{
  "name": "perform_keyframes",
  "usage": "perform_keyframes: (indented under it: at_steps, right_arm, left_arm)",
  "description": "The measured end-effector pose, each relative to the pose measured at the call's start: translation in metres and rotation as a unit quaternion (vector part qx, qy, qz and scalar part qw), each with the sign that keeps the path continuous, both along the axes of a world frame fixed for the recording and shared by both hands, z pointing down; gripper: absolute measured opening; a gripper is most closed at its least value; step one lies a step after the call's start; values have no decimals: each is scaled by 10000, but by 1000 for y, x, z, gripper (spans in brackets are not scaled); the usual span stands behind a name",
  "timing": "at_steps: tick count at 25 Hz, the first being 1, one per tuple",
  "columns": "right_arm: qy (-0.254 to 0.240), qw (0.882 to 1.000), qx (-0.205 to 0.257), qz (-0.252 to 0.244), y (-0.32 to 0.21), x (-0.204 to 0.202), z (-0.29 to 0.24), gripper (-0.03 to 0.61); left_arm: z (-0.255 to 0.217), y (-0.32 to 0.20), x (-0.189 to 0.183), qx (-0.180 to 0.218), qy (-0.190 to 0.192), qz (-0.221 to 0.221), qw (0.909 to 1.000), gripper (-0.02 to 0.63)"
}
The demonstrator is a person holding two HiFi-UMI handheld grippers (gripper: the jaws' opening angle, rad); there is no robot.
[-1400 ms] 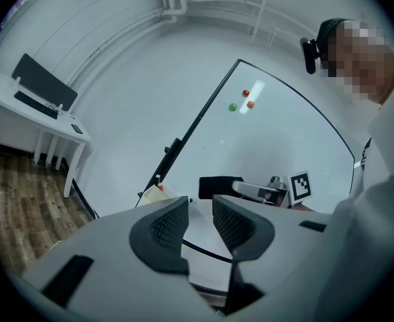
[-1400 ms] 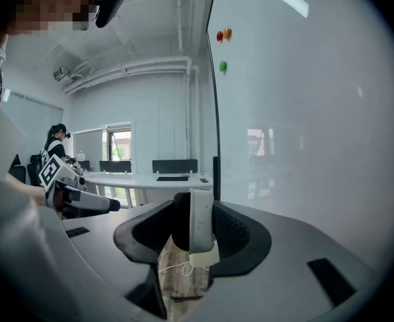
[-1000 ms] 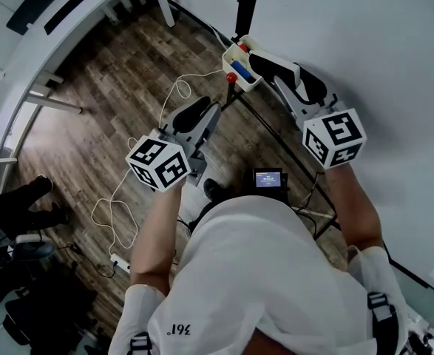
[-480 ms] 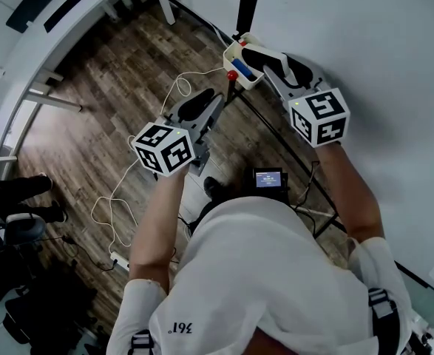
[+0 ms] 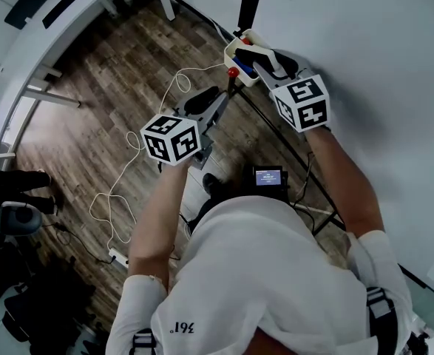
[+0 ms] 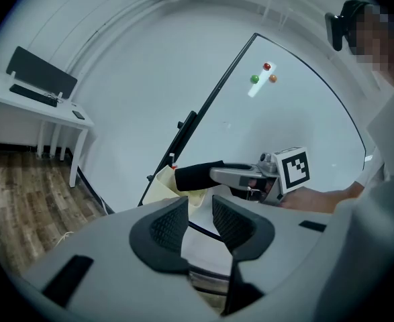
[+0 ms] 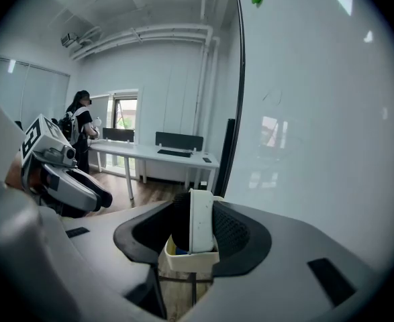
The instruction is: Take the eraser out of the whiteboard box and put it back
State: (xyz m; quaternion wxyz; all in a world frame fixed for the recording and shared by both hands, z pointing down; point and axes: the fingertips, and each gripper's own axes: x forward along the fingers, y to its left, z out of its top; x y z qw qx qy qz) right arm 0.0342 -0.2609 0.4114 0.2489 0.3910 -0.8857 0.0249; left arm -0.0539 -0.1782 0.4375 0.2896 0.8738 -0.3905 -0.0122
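Jaws of the right hand-held gripper (image 7: pixel 194 223) stand wide, and the eraser (image 7: pixel 201 210) fills the gap between them with no daylight on either side. Its white back lies against the right pad and its black felt against the left, so I read this as a grip, not a mere straddle. The eraser stands on edge with its thin side to the camera. Its visible length runs up and down in the right gripper view, and its lower end is level with the rim of the cream whiteboard box (image 7: pixel 183 260). That box sits directly beneath the eraser, so the relation that matters is plain: the way home is straight down, with no sideways travel needed. In the head view the box (image 5: pixel 234 49) is at upper centre against the whiteboard (image 5: pixel 394 65), with the right hand-held gripper's tips over it. A blue marker (image 5: pixel 240 62) already lies inside, so the eraser likely has to slide in beside it while staying upright. The left hand-held gripper (image 6: pixel 198 223) has its jaws slightly apart with nothing between them. It hangs lower left of the box in the head view, aimed toward it but well apart, over the wooden floor (image 5: pixel 91 87). The right hand is clearly the nearer one and seems to have the putting-back step in hand.
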Motion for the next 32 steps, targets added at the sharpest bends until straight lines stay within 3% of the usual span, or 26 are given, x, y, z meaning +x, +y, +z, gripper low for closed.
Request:
perform_keyframes:
  at_steps: [18, 32]
  right_arm:
    - [647, 9972, -337, -139, -12, -25, 41, 192]
    - [788, 9962, -343, -161, -16, -31, 51, 192]
  left_arm:
    - [14, -1, 6, -263, 19, 71, 9996, 118]
    - [18, -1, 7, -320, 71, 54, 9994, 118]
